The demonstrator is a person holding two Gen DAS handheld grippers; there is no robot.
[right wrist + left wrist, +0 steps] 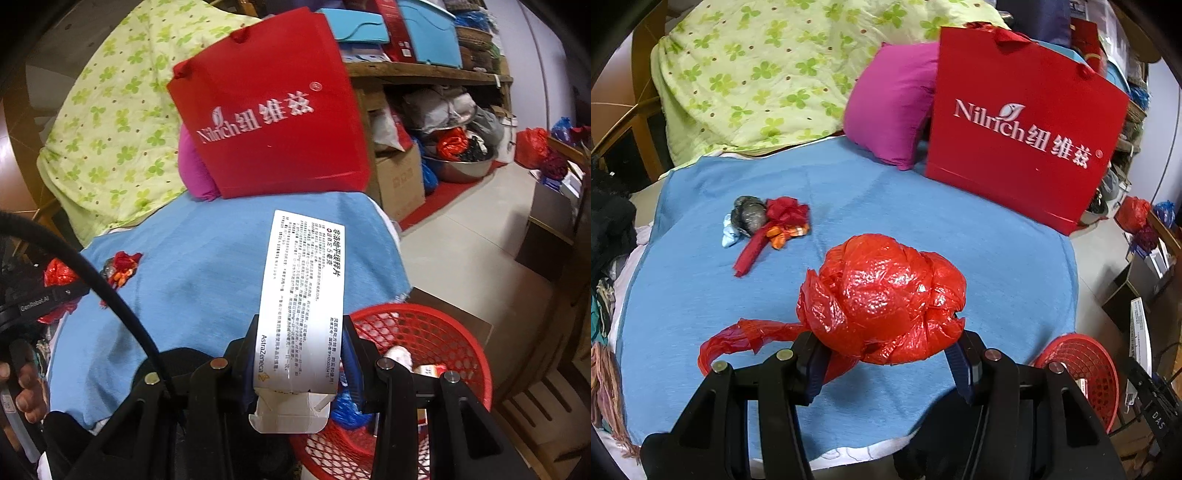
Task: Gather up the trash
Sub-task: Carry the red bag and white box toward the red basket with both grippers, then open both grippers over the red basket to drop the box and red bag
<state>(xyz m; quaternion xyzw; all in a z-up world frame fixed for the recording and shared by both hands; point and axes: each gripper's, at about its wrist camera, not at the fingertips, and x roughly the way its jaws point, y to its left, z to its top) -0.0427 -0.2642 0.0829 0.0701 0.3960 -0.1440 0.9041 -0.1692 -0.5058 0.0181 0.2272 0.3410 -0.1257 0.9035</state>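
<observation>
A crumpled red plastic bag (882, 299) is held between the pads of the left gripper (886, 360), above the near edge of the blue cloth (849, 206) that covers the bed; where the pads meet the plastic is mostly hidden by the bundle itself, and a twisted tail trails off to the left. A white medicine box (301, 306) is clamped at its lower end by the right gripper (299, 365), the jaws narrow, its torn flap hanging below the fingers. The red mesh basket (436, 332) is seen off the cloth's near right corner, partly covered by the right gripper, so its contents can only be made out as scraps of white, red and blue. A small heap of scraps (768, 221) is left toward the cloth's left edge; its grey, red and orange pieces cannot be identified further. A red paper bag (1023, 122) is stood at the far right corner, hiding part of a magenta pillow (890, 103).
</observation>
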